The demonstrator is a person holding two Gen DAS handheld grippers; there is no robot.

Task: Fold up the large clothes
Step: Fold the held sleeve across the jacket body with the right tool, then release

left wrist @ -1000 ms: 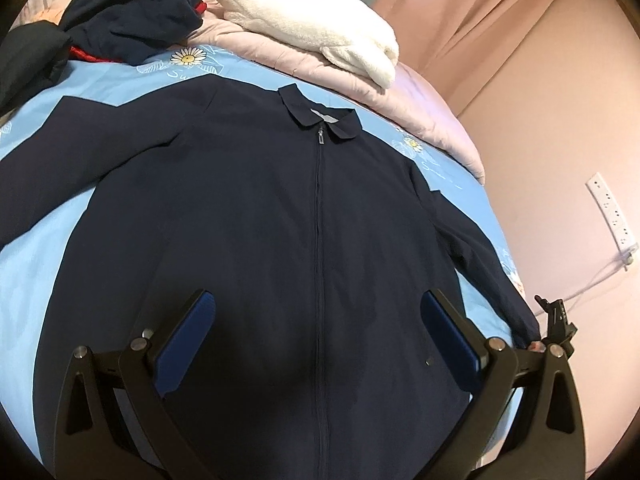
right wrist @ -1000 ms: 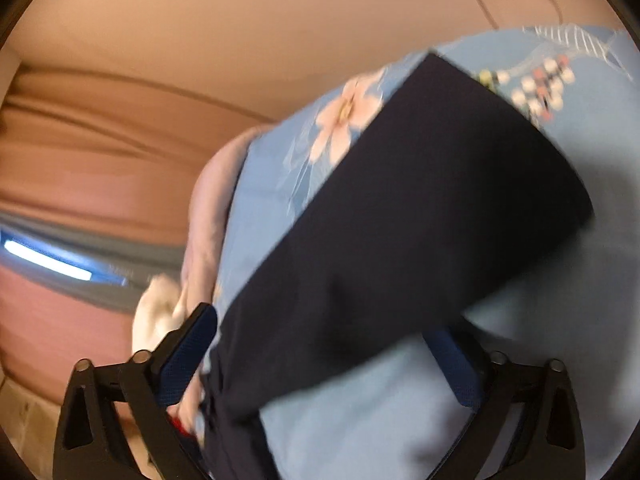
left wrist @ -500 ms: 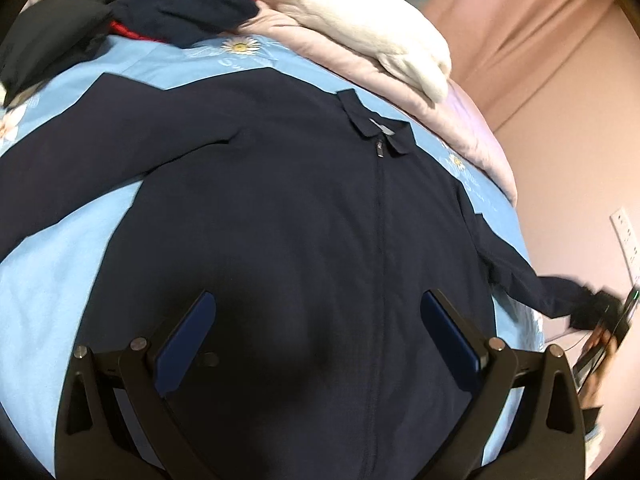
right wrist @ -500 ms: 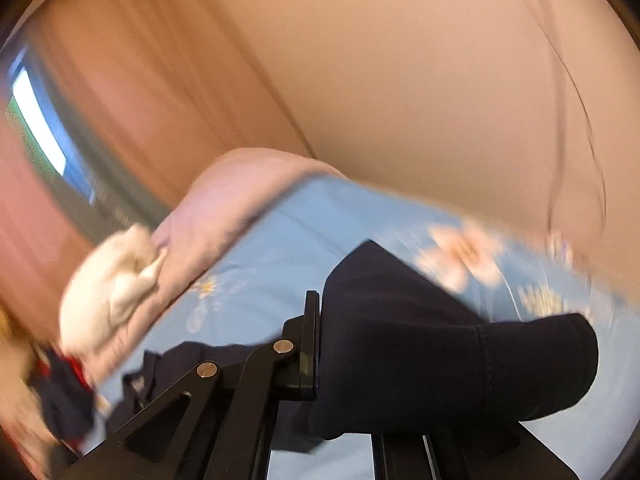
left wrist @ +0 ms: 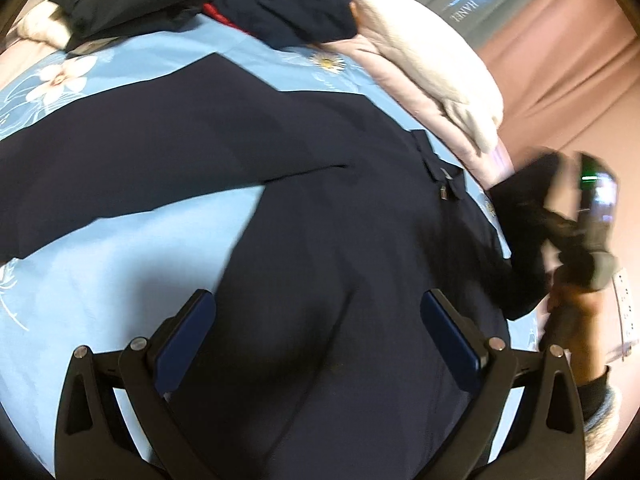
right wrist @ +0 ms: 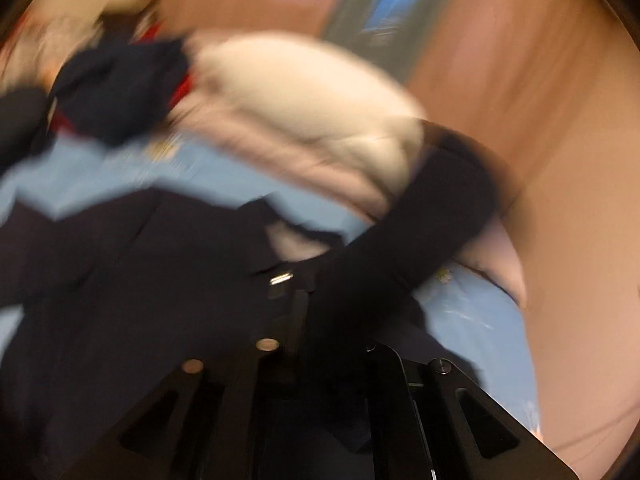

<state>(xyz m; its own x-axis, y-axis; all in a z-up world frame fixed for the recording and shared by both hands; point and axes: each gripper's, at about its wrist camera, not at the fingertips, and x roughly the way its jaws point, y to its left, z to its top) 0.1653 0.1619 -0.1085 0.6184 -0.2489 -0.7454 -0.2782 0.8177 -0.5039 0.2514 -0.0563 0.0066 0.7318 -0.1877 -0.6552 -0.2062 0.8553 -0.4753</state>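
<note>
Jacket (left wrist: 320,240), navy and zipped to the collar, lies front-up and spread flat on the bed (left wrist: 120,264), filling the space beyond and between the left gripper's fingers (left wrist: 186,344). One sleeve (left wrist: 120,168) stretches out flat past the left-hand finger, across the pale blue flowered bed sheet. The other sleeve (left wrist: 520,240) is raised off the bed beyond the right-hand finger, bent upward and carried by the right gripper (left wrist: 596,216), which shows there blurred, with a person's hand (left wrist: 568,312) below it.

Beyond the jacket's collar, far from the fingers, sit a folded pink quilt (left wrist: 400,80) with a white fleecy garment (left wrist: 432,68) on top, and a heap of dark clothes (left wrist: 280,0) with a bit of red showing.

In the right wrist view, heavily blurred, the raised sleeve (right wrist: 432,208) runs up from between the right gripper's (right wrist: 320,320) fingers toward the white garment (right wrist: 300,92), its cuff end in the air. Those fingers are pressed together on the sleeve cloth. The zip pull (right wrist: 280,280) and collar sit just beyond their tips, to the left.

The left gripper (left wrist: 320,340) hangs over the jacket's lower front with its blue-padded fingers wide apart, nothing between them but the cloth below; whether they touch it cannot be told.
</note>
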